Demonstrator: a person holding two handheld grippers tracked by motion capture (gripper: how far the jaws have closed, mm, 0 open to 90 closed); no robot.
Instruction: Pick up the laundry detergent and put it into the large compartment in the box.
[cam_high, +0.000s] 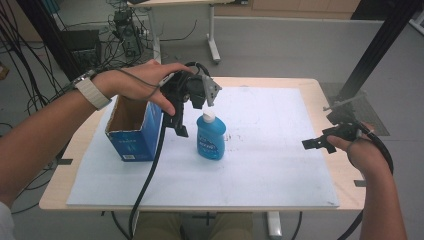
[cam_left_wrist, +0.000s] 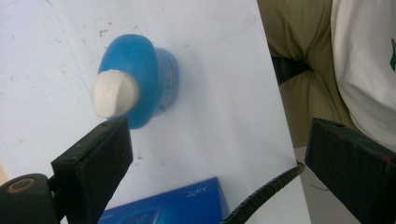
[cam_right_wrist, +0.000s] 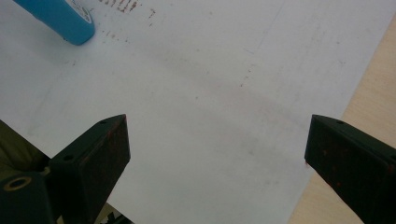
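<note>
**Left gripper poised above upright bottle; grasp not yet made**

Position: the blue bottle (cam_high: 210, 138) stands upright on the white sheet (cam_high: 270, 150) covering the desk (cam_high: 320, 87), just to the right of the open blue box (cam_high: 134, 131); the left gripper (cam_high: 181, 121) hangs above and slightly to the box side of the bottle, jaws spread wide and holding nothing; the right gripper (cam_high: 314, 144) rests near the desk's right edge, well apart from the bottle, jaws likewise wide and empty.

Judgement on the step: the work in hand appears to be taking hold of the bottle, probably for the box; to do it well, the left gripper should shift until the white cap (cam_left_wrist: 115, 93) sits midway between the jaws, then descend squarely; closing on the broad body below the shoulder looks safer than on the narrow cap, since the rounded plastic may slip or tip if caught off-centre; the cable (cam_high: 150, 165) trailing beside the box should be kept from dragging on it.

Views compared: the left gripper view looks almost straight down and shows the bottle off-centre, close to one jaw, which the high view does not make plain; it also shows a corner of the box (cam_left_wrist: 177, 205) beneath; the high view alone gives the box's open top and the spacing of both hands; the right gripper view shows a bottle edge (cam_right_wrist: 60, 18) at its upper corner and bare sheet between the jaws.
</note>
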